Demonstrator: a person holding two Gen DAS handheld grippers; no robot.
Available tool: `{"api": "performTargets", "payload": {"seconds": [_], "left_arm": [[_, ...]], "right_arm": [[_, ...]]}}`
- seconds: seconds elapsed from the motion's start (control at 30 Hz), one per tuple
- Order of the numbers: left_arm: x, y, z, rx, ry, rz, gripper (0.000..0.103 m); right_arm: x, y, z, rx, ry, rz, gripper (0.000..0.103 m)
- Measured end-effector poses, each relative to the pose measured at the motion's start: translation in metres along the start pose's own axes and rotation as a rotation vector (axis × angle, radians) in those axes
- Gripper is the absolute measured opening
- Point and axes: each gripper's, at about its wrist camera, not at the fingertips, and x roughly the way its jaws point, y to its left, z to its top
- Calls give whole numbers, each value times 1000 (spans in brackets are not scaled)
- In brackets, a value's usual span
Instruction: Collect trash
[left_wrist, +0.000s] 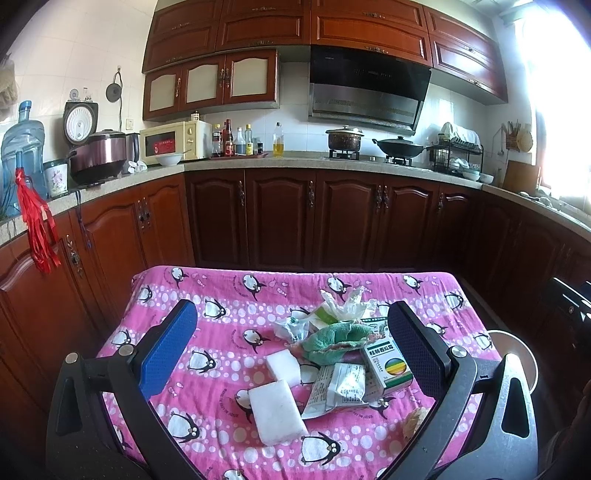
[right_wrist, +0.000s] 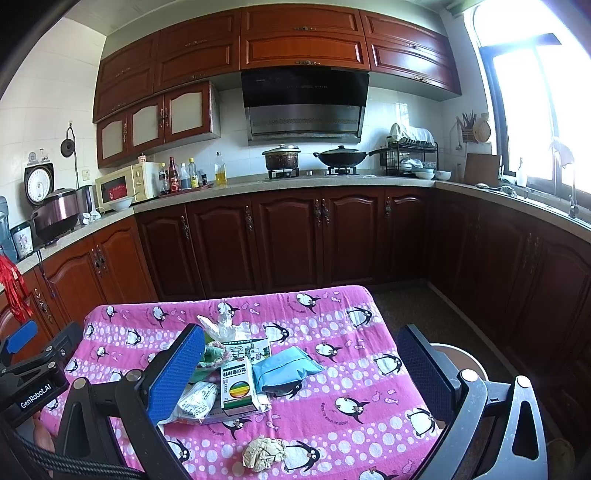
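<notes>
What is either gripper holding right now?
Nothing: the left gripper and the right gripper are both open above the trash pile.

Kitchen, L-shaped run: dark reddish-brown wooden base cabinets under a speckled grey stone countertop, matching wooden wall cupboards above, white tiled wall behind. Fittings: black glass range hood over a gas hob, cream microwave oven, black wire dish rack. Light: strong daylight through a dark-framed window at right; dark floor below.
</notes>
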Motion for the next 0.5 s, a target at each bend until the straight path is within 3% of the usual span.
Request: {"api": "performTargets", "payload": {"seconds": [0.5], "left_arm": [[5, 0, -1, -3, 37, 9, 103]], "right_arm": [[5, 3, -1, -23, 16, -11, 103]]}}
